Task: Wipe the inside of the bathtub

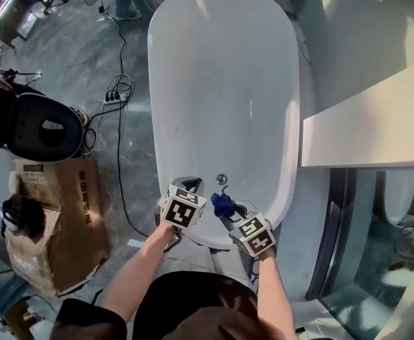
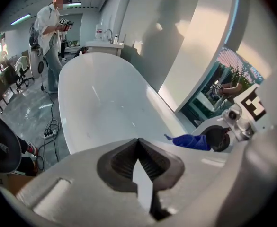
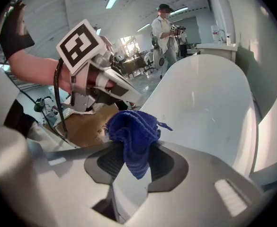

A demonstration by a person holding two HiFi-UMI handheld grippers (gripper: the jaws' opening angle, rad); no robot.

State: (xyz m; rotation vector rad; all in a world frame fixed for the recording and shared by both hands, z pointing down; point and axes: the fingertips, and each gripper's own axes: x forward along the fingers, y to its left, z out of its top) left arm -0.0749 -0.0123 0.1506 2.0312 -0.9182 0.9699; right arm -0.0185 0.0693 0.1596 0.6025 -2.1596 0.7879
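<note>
1. The white oval bathtub [image 1: 221, 83] stands lengthways ahead of the person, and its basin lies bare from the near end to the far curve.
2. The right gripper [image 1: 229, 210] hangs over the tub's near rim with its jaws clamped on a dark blue knitted cloth [image 1: 222, 204]. In the right gripper view the cloth [image 3: 133, 136] bunches above the pads and a short tail hangs down between them.
3. The left gripper [image 1: 190, 185] is just beside it, also over the near rim. In the left gripper view its jaws [image 2: 139, 143] are pressed together with nothing between them.
4. From the left gripper view the cloth [image 2: 192, 142] shows to the right, at the other gripper's tip.
5. A small round metal drain [image 1: 221, 179] sits on the tub floor just beyond both grippers.
6. To the right, a white ledge [image 1: 369, 126] comes close to the tub's rim, leaving a narrow strip of floor.
7. To the left, the grey floor is wider. A black cable [image 1: 120, 154] runs along it near the tub wall, and a brown cardboard box [image 1: 58, 218] sits further out.
8. A person [image 2: 50, 32] stands beyond the tub's far end, well apart from it.
</note>
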